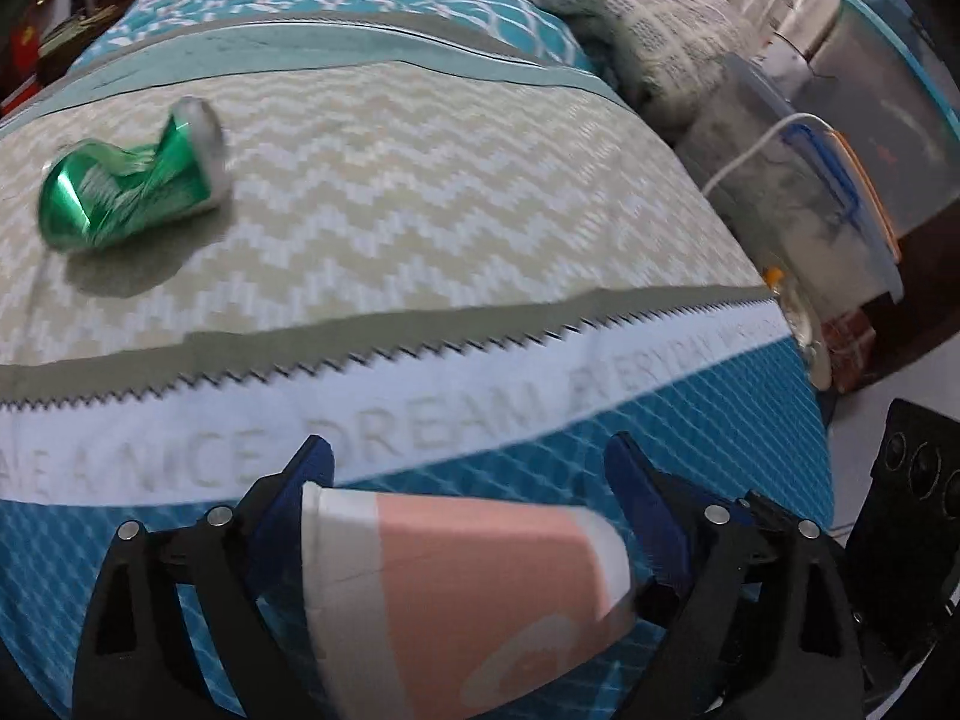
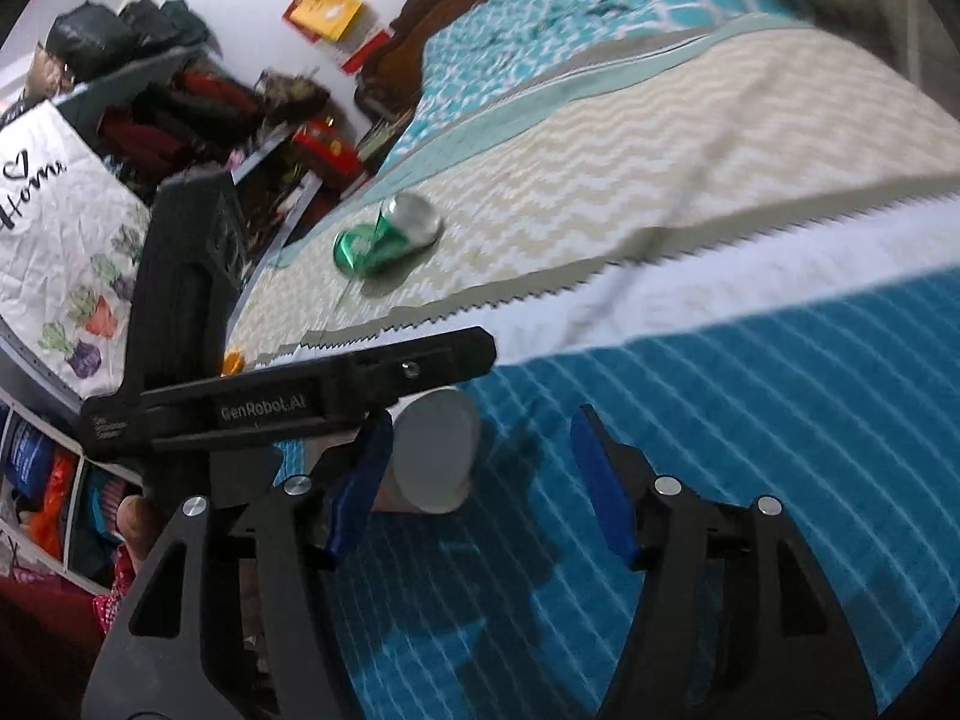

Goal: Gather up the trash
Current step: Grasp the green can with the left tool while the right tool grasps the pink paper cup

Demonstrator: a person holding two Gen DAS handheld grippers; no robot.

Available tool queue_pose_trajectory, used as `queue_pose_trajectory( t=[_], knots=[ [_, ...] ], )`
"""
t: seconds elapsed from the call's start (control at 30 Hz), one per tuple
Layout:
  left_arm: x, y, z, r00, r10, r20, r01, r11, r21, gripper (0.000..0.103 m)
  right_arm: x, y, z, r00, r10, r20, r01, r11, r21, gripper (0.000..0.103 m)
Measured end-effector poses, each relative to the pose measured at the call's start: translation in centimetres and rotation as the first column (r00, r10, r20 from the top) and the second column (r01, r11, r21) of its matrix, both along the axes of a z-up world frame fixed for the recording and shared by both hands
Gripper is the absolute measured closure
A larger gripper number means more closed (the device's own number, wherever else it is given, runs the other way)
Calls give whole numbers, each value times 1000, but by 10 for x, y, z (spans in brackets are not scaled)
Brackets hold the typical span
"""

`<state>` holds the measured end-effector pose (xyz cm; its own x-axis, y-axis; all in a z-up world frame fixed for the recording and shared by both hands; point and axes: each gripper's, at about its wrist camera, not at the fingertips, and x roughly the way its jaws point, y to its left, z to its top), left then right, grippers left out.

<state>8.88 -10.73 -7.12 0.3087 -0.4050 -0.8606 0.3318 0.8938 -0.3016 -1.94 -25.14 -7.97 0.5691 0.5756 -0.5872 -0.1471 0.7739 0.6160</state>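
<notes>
A pink and white paper cup (image 1: pixel 468 588) lies sideways between the blue fingers of my left gripper (image 1: pixel 468 474), which is shut on it above the bed's blue blanket. The cup's white base (image 2: pixel 435 450) shows in the right wrist view beside the left gripper's black body (image 2: pixel 288 402). A crushed green can (image 1: pixel 132 180) lies on the beige zigzag cover at the far left; it also shows in the right wrist view (image 2: pixel 384 237). My right gripper (image 2: pixel 480 468) is open and empty over the blue blanket, just right of the cup.
The bed (image 1: pixel 420 180) fills both views. A grey folded blanket (image 1: pixel 648 30) lies at its far right. A plastic bin with a white cable (image 1: pixel 840 192) and a black speaker (image 1: pixel 918 468) stand to the right. Cluttered shelves (image 2: pixel 198 108) and a printed bag (image 2: pixel 60 240) stand to the left.
</notes>
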Motion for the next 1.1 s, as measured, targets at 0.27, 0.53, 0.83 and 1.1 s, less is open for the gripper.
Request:
queue_pose_trajectory(
  t=[0.27,0.53,0.83,1.1],
  knots=[
    [-5,64,36,998,64,27,-59,988,-143,15,-18,-29,7,997,-70,30,67,995,80,37],
    [43,170,64,943,322,87,-309,941,-139,14,-7,1,10,999,-29,24,27,997,73,36],
    [150,182,32,927,375,12,-374,926,-54,14,-2,23,3,999,3,-42,1,996,94,36],
    [184,160,5,964,258,-57,-261,964,-50,24,-6,57,-14,981,140,-135,-113,975,192,38]
  ],
)
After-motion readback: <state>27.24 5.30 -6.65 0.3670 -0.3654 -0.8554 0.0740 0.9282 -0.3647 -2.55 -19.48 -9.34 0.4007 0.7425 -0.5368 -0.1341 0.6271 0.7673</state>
